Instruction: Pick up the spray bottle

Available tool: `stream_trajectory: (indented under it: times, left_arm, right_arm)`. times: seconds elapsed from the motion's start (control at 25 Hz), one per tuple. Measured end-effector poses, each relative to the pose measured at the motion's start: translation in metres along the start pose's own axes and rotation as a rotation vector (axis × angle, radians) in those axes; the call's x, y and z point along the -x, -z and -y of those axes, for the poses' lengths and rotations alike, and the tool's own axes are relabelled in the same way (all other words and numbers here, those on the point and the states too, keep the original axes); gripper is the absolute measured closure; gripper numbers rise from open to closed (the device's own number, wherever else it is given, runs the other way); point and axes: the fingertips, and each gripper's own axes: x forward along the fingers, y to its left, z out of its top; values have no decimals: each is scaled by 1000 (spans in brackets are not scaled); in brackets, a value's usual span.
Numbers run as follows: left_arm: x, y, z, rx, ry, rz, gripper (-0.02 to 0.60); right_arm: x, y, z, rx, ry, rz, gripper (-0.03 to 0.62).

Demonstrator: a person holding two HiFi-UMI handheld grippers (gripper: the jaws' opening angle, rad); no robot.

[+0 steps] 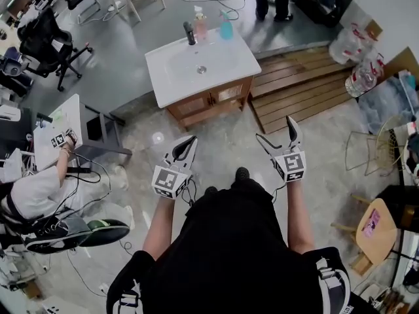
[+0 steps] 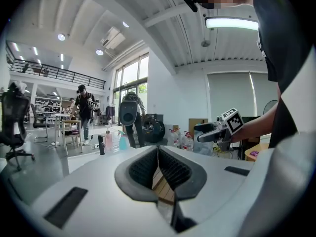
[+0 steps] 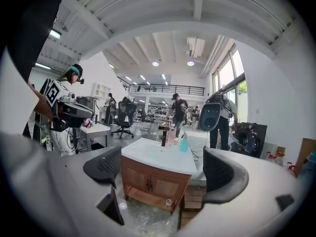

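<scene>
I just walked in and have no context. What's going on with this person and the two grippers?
A person stands back from a white washbasin on a wooden cabinet, with a gripper in each hand. The teal spray bottle stands untouched at the basin's back edge, beside a pink bottle and the faucet. The left gripper has its jaws together and holds nothing. The right gripper is open. Neither is at the bottle yet.

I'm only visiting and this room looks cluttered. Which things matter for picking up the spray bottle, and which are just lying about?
For the job: blue spray bottle, the sink cabinet it stands on, left gripper, right gripper.

Just lying about: pink bottle, tap, office chair, water jugs, wooden decking.
</scene>
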Motion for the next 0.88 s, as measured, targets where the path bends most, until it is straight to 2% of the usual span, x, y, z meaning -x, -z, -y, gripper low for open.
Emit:
stream_trajectory:
  times: [0.48, 0.88]
  left_arm:
    - [-60, -9, 28, 30, -122, -25, 557]
    - [-92, -11, 48, 37, -180, -42, 555]
  right_arm:
    - [-29, 22, 72, -10, -136, 2, 72]
    - [-30, 34, 112, 1, -181, 9, 72]
